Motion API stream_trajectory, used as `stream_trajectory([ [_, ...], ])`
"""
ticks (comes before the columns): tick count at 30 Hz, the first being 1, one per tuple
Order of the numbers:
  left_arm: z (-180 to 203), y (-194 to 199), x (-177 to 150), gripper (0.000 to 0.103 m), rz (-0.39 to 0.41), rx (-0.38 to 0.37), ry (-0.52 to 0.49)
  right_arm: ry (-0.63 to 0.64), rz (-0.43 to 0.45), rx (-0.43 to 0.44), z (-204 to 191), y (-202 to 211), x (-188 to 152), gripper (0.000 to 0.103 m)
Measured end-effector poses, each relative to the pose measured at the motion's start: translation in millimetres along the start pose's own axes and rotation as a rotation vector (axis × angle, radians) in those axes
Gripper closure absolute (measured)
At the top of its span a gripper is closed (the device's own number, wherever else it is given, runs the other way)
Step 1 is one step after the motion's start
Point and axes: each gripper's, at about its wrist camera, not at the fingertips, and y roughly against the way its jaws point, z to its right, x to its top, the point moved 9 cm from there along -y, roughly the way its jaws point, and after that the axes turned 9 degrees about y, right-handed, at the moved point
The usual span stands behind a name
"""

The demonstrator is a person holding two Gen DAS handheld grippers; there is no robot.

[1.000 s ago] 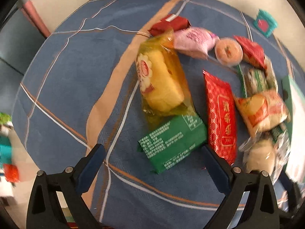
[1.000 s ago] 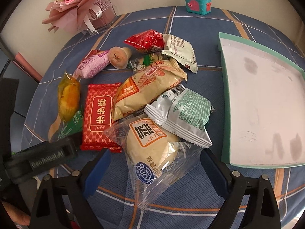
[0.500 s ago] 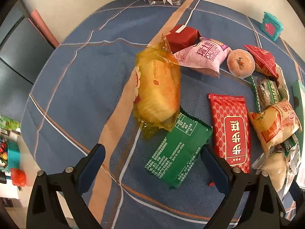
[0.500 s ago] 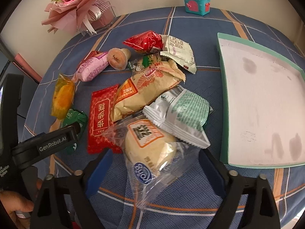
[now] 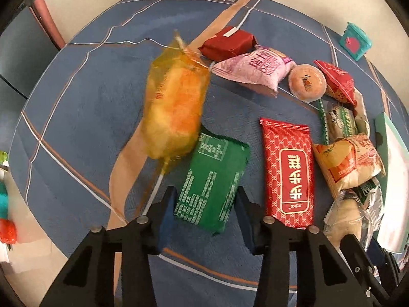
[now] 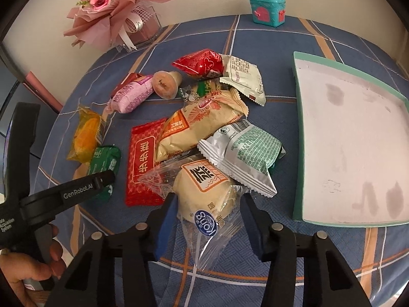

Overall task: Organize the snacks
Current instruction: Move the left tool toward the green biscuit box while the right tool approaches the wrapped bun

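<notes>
Yellow cake packet (image 5: 175,107) against green packet (image 5: 213,181)

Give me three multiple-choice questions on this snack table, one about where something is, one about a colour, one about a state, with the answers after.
1. Where does the tray lie in the right wrist view?
A. right of the snack pile
B. under the bouquet
C. left of the pile

2. What colour is the packet between the left gripper's fingers?
A. pink
B. green
C. white

3. In what state is the tray?
A. full of snacks
B. holding one packet
C. holding no snack

Answers: 1 A, it sits at the right, apart from the pile. 2 B, the green packet lies between the closing jaws. 3 C, its pale floor is bare apart from some marks.
</notes>
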Motion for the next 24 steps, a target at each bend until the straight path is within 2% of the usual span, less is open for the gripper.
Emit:
stream_trajectory([
  [7,3,3,-5,0.061,-0.001,-0.026,0.019,0.021,0.015,0.008,-2,10,1,0.065],
  [12,7,15,-3,0.062,0.027,-0.038,0.028,0.02,0.02,0.021,1,15,1,0.072],
  [17,9,31,-7,0.062,0.048,-0.047,0.023,0.023,0.022,0.027,1,19,1,0.075],
  [24,11,36,-9,0.062,0.038,-0.057,0.024,0.014,0.031,0.047,2,24,2,0.082],
])
